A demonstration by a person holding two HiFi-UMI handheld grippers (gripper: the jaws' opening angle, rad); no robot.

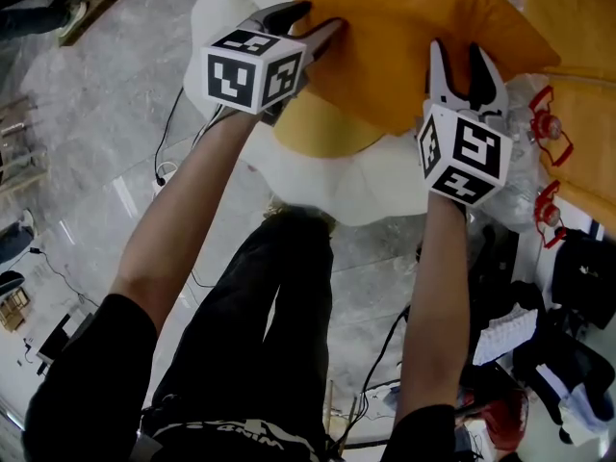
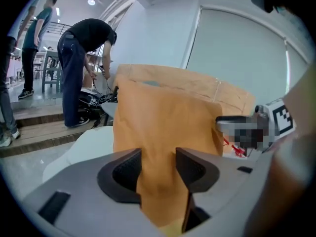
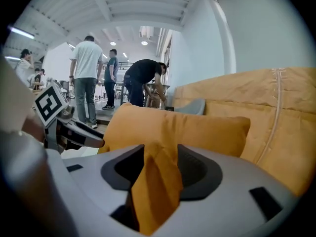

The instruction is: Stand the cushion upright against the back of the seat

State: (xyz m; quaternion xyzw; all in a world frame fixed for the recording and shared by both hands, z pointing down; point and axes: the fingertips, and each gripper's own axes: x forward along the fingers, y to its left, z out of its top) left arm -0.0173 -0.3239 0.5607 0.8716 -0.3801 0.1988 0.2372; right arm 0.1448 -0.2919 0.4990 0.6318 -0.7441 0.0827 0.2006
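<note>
An orange cushion (image 1: 385,56) lies on a white seat (image 1: 318,176) in front of an orange back (image 1: 587,133). My left gripper (image 1: 306,22) is at the cushion's left edge and my right gripper (image 1: 460,65) at its right edge. In the left gripper view the cushion (image 2: 163,127) stands tall before me, and its fabric runs down between the parted jaws of the left gripper (image 2: 159,169). In the right gripper view a fold of the cushion (image 3: 182,127) sits loosely between the spread jaws of the right gripper (image 3: 160,164). Both grippers are open.
A clear plastic bag with red-capped bottles (image 1: 539,133) lies right of the cushion. Dark bags and clothes (image 1: 558,354) sit on the floor at the right, and cables (image 1: 173,152) at the left. Several people (image 3: 89,78) stand near steps (image 2: 34,127) further off.
</note>
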